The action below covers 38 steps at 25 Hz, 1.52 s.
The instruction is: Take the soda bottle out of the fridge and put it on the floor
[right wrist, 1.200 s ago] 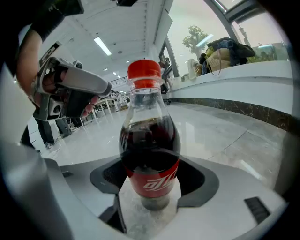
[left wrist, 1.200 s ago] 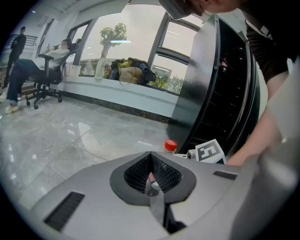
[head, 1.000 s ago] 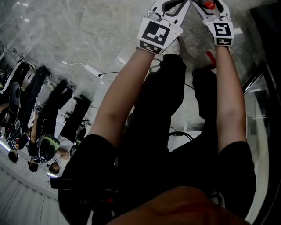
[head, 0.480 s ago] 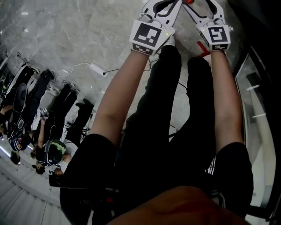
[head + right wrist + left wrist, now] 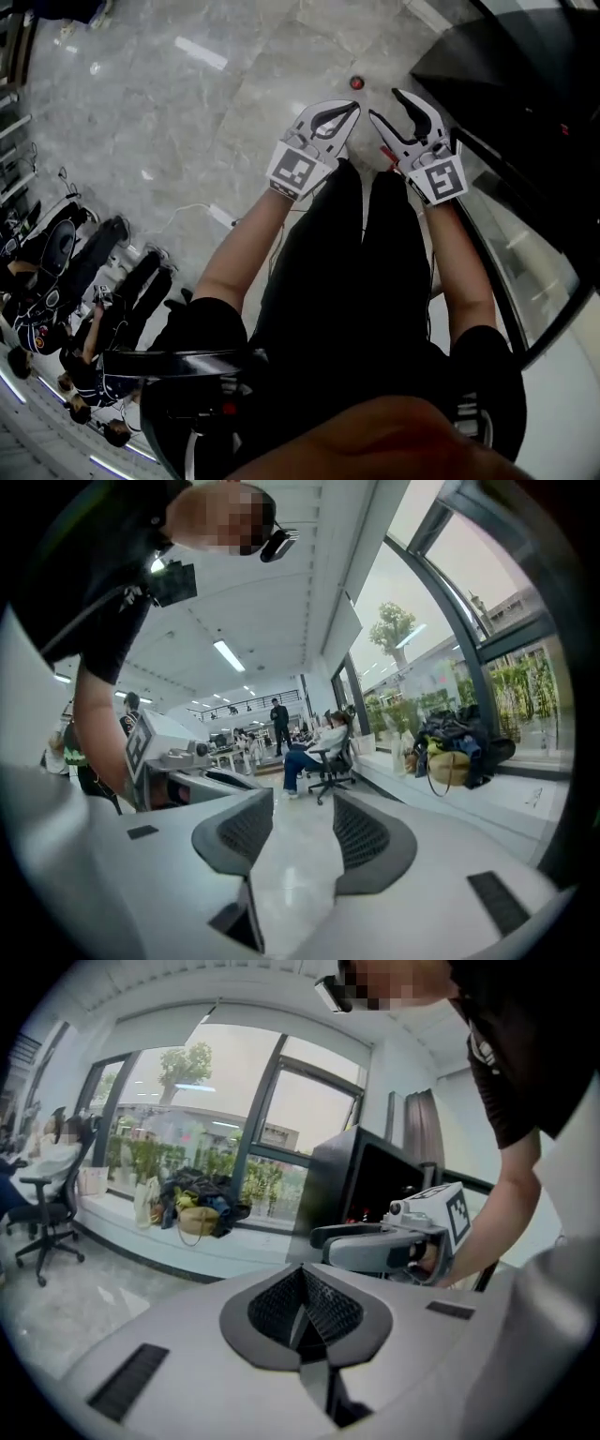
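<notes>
A small red round cap (image 5: pixel 356 82), the soda bottle's top seen from above, shows on the marble floor (image 5: pixel 187 103) just beyond both grippers; its body is hard to make out. My left gripper (image 5: pixel 349 111) hangs over the floor with its pads pressed together and nothing in them, as the left gripper view (image 5: pixel 302 1293) also shows. My right gripper (image 5: pixel 386 105) is beside it, apart from the cap; its jaws are closing with nothing between them, only floor behind (image 5: pixel 292 832). The dark fridge (image 5: pixel 506 56) stands at the right.
The black fridge cabinet (image 5: pixel 361 1180) stands by tall windows with bags (image 5: pixel 192 1213) on the sill. People sit on office chairs (image 5: pixel 323 752) further off. A white cable and power strip (image 5: pixel 217 214) lie on the floor at the left. My legs fill the middle of the head view.
Both grippers sit lower in the head view, drawn back toward my body. The red cap, earlier between the right gripper's fingers at the top edge, now stands free on the floor.
</notes>
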{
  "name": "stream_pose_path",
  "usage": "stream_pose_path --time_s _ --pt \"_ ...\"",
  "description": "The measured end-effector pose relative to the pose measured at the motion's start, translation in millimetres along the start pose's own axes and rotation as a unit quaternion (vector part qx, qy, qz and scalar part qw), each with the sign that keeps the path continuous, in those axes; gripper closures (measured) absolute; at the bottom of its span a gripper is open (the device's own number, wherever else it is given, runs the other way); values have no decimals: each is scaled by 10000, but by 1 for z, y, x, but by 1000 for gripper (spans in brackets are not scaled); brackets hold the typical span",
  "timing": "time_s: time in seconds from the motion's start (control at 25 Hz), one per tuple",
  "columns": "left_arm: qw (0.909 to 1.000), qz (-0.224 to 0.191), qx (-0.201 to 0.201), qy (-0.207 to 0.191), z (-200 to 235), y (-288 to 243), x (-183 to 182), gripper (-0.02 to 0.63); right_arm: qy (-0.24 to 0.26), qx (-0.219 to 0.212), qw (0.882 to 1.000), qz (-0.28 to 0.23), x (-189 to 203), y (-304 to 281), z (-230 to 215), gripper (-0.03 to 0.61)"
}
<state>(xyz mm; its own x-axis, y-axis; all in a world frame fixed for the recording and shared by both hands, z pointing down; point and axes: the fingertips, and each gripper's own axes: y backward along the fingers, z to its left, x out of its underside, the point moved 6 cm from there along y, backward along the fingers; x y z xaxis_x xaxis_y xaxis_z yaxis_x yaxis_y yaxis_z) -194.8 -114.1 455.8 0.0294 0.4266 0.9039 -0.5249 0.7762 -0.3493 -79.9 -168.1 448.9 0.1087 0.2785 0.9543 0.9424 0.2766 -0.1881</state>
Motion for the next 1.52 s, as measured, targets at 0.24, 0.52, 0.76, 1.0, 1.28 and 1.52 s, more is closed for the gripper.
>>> stream_pose_path --time_s 0.24,0.52,0.76,1.0,1.28,1.52 --pt "9957 -322 672 -553 -61 55 -108 618 -71 225 9997 -115 -109 65 54 568" --pt "9896 -709 1104 -583 -109 114 -185 618 117 155 9993 -328 -191 101 129 568" --pt "9864 -855 1189 -753 -122 135 -207 618 286 83 9981 -541 -226 109 144 568" --pt "9868 -876 1139 -750 -123 151 -213 618 370 49 9977 -565 -236 107 155 568" --pt "9857 -951 1129 -815 -125 148 -221 618 411 -80 9969 -661 -242 104 158 568" --pt "9855 -988 1133 -789 -123 145 -223 618 463 -90 9973 -567 -240 101 156 568"
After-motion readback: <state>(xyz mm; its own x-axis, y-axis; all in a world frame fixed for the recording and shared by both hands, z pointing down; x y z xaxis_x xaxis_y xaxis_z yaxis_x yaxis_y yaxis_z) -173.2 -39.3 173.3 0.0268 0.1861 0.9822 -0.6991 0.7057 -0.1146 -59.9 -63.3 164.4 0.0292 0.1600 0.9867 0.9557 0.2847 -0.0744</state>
